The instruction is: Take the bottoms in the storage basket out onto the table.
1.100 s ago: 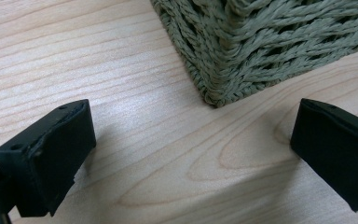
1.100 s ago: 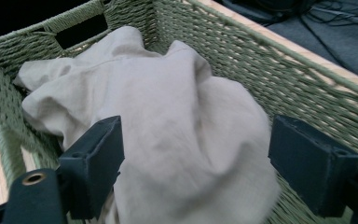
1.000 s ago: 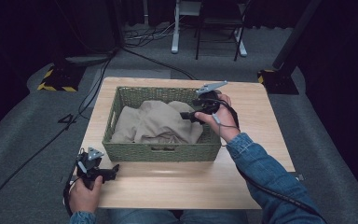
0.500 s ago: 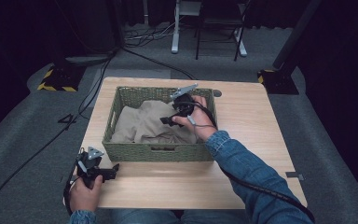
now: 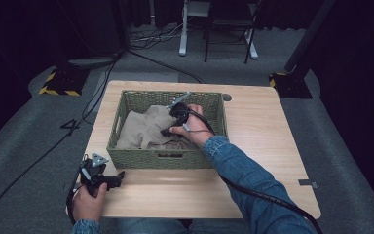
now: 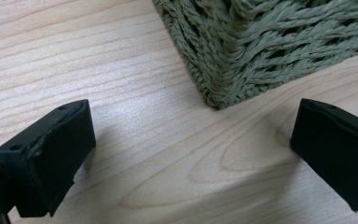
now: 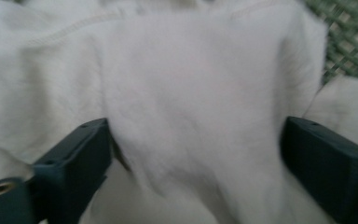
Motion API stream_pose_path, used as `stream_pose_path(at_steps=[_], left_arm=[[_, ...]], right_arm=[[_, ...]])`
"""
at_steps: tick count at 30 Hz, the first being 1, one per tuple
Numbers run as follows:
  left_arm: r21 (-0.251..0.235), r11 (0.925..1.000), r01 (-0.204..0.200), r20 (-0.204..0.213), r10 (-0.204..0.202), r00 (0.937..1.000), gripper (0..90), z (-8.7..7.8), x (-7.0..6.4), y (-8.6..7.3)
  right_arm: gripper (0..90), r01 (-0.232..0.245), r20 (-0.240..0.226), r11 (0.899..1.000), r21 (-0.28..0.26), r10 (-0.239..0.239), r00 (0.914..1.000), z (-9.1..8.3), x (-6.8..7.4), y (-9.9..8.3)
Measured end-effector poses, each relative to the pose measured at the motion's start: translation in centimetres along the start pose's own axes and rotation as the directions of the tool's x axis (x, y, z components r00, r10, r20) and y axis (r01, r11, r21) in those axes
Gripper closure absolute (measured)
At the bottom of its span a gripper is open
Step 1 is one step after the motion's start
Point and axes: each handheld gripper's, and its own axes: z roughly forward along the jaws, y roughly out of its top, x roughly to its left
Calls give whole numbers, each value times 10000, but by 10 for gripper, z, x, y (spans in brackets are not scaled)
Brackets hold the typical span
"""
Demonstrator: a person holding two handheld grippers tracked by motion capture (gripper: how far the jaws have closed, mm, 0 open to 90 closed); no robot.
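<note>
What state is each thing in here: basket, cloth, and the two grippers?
Basket: upright on the table, holding the cloth.
Cloth: crumpled inside the basket, a fold lying between the right gripper's fingers.
Right gripper: open, down in the basket, straddling the cloth.
Left gripper: open, holding nothing, low over the table near the basket's corner.

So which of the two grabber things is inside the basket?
The right gripper, reaching into the green basket with open jaws around the beige cloth. The left gripper sits outside, on the table.

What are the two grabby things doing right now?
Left hand-held gripper: open, empty, above the table.
Right hand-held gripper: open, straddling a fold of the cloth, not clamped.
</note>
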Motion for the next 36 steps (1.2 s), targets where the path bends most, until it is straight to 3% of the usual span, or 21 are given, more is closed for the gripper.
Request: stream_pose_path(at_steps=[5,7,12,16,17,23,24,30,34,36], left_arm=[[-19,10000,31,-5,-31,10000,1,0,0,0],[-21,10000,31,-7,-31,10000,1,0,0,0],[-24,10000,54,3,-54,10000,1,0,0,0],[-17,10000,52,7,-52,10000,1,0,0,0],[-13,10000,43,6,-43,10000,1,0,0,0],[-6,10000,37,4,-37,10000,1,0,0,0],[-4,10000,34,6,-34,10000,1,0,0,0],[-21,10000,61,9,-61,10000,1,0,0,0],[-22,10000,55,-9,-55,10000,1,0,0,0],[-30,10000,56,-4,-56,10000,1,0,0,0]], right_arm=[[0,160,-124,9970,755,-151,9998,18,2,-7],[0,673,172,9932,953,-693,9974,22,6,-9],[0,1242,681,9848,1213,-1331,9888,27,12,-11],[0,1668,830,9769,1338,-1787,9804,29,12,-13],[0,1915,817,9701,1490,-2050,9753,30,11,-14],[8,1756,949,9739,1438,-1902,9771,32,11,-17],[27,1746,952,9738,1455,-1895,9773,32,10,-17],[346,1536,843,9730,1725,-1700,9818,23,12,-12],[599,1542,675,9695,1905,-1697,9832,16,14,-7],[636,1581,672,9681,1946,-1739,9825,15,15,-6]])
